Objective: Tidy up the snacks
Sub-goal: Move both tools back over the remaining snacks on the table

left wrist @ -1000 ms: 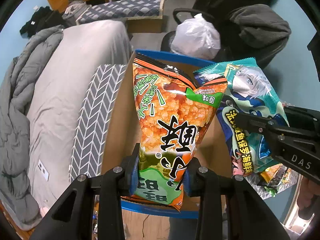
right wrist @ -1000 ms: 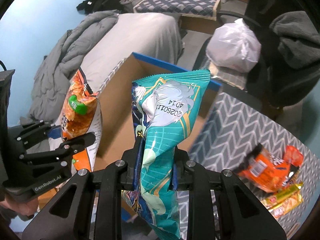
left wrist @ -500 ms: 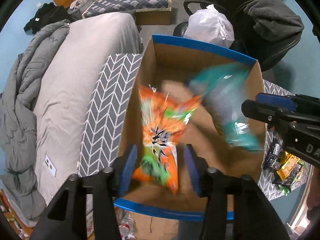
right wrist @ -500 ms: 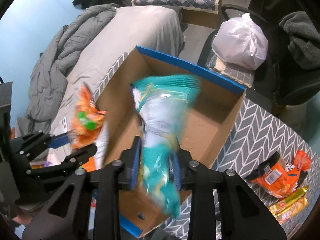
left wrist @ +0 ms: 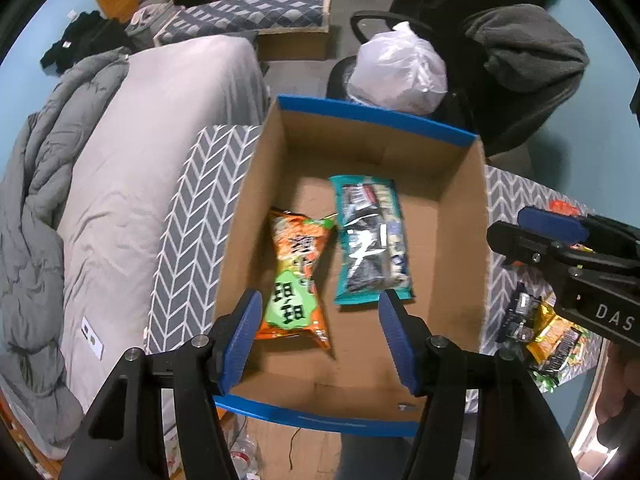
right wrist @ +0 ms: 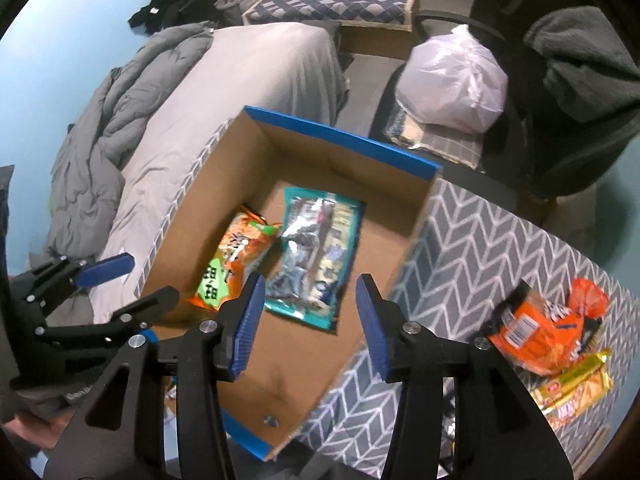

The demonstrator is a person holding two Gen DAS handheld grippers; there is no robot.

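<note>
Inside the box (left wrist: 460, 184), two bags are already lying flat on the floor: an orange bag (left wrist: 298, 276) and a teal bag (left wrist: 372, 240), side by side and just touching at the top corners, long axes running roughly away from the cameras. Both grippers are held over the box pointing steeply down, and nothing is gripped by either. The left gripper (left wrist: 320, 340) is seen with its jaws opening, well apart, the orange bag lying far below the gap. The right gripper (right wrist: 308, 320) is opening too, with only the teal bag's near end showing below between its pads.

So what's left is probably the pile on the chevron cloth (right wrist: 460, 248): an orange pack (right wrist: 536, 332) and a yellow pack (right wrist: 576, 388) just beside it, off to the right of the box. That pile is much nearer the right gripper, so it's likely to be reached from that side. The yellow pack's long axis runs slanted across the view, so some wrist roll would be needed.
</note>
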